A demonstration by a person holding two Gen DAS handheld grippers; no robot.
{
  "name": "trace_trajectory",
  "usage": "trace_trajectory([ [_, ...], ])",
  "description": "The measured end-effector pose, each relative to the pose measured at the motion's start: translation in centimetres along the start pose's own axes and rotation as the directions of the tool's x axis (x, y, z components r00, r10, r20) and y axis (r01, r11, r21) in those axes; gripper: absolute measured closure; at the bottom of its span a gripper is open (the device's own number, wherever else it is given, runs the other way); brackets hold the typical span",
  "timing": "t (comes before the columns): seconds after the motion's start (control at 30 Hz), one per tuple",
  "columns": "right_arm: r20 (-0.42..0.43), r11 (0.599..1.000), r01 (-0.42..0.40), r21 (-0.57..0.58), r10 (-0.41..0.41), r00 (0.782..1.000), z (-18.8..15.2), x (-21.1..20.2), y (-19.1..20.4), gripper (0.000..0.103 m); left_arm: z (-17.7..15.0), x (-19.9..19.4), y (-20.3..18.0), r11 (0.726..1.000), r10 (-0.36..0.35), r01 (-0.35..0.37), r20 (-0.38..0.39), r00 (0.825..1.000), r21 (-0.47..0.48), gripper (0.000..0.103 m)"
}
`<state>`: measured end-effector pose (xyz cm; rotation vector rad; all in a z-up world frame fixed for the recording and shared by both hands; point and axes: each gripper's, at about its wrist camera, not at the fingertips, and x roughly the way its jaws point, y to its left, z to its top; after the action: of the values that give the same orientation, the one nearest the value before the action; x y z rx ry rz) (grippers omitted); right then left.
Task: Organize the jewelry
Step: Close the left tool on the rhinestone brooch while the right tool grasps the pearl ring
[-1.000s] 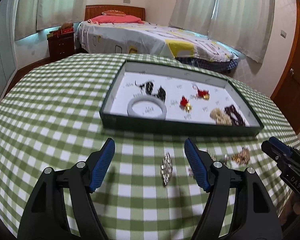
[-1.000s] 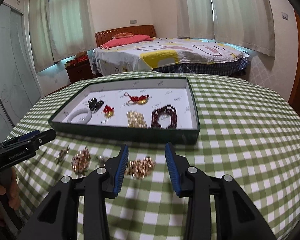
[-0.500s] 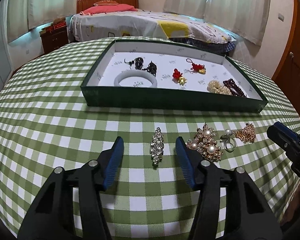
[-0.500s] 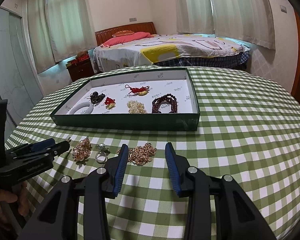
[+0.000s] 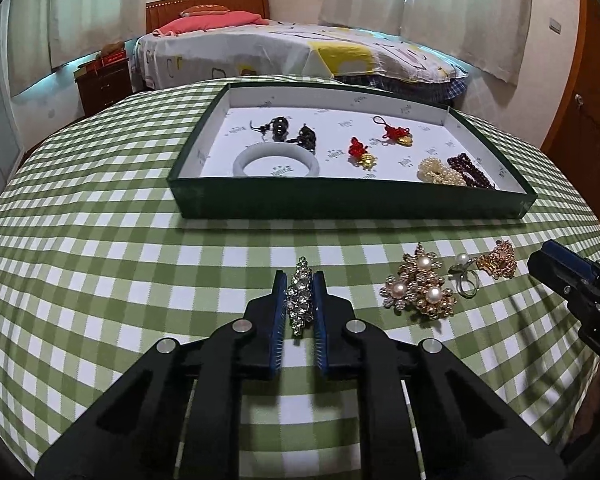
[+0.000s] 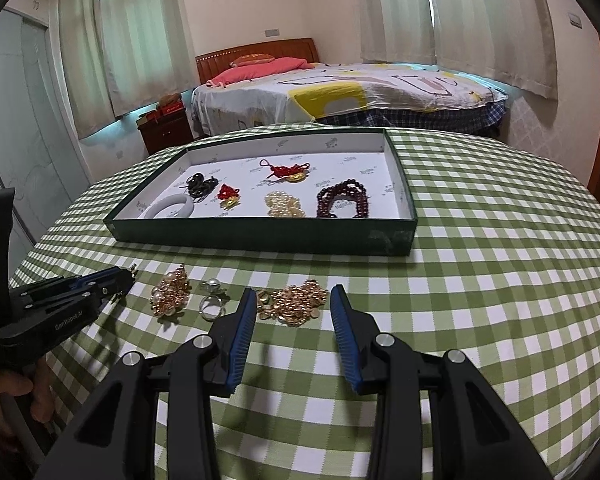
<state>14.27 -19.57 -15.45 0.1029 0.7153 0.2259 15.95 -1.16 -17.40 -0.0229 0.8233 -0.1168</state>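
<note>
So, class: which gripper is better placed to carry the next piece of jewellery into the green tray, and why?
Left. The left gripper has just closed on the silver rhinestone brooch; the right gripper stands open before the gold chain pile, short of the green tray.

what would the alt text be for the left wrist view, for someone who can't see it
The left gripper, seen from its own camera, is shut on a silver rhinestone brooch lying on a green checked tablecloth. To the right lie a gold pearl brooch, a ring and the right gripper's tip. Behind sits a green tray holding more jewelry.
</note>
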Motion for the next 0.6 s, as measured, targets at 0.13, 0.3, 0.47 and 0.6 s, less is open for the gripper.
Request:
trace_trajectory([
  [0.13, -0.013, 1.000, -0.010, -0.011, 0.010, 1.000, 0.0, 0.3, 0.5, 0.064, -0.1, -0.8, 0.8, 1.000, 0.021, -0.021, 0.017, 1.000, -0.001, 0.090],
  [0.3, -0.026, 0.999, -0.032, -0.026, 0.031, 0.999, 0.3, 0.8, 1.6, 0.064, -0.2, -1.7, 2.2, 0.999, 0.048, -0.048, 0.028, 0.998, -0.020, 0.090],
  [0.47, -0.043, 0.997, -0.053, -0.047, 0.051, 0.998, 0.6, 1.4, 2.9, 0.064, -0.3, -2.4, 3.7, 0.996, 0.076, -0.074, 0.038, 0.996, -0.052, 0.090],
  [0.6, -0.059, 0.996, -0.065, -0.063, 0.062, 0.996, 0.9, 2.0, 3.8, 0.064, -0.3, -2.8, 4.7, 0.993, 0.094, -0.091, 0.044, 0.995, -0.073, 0.090],
])
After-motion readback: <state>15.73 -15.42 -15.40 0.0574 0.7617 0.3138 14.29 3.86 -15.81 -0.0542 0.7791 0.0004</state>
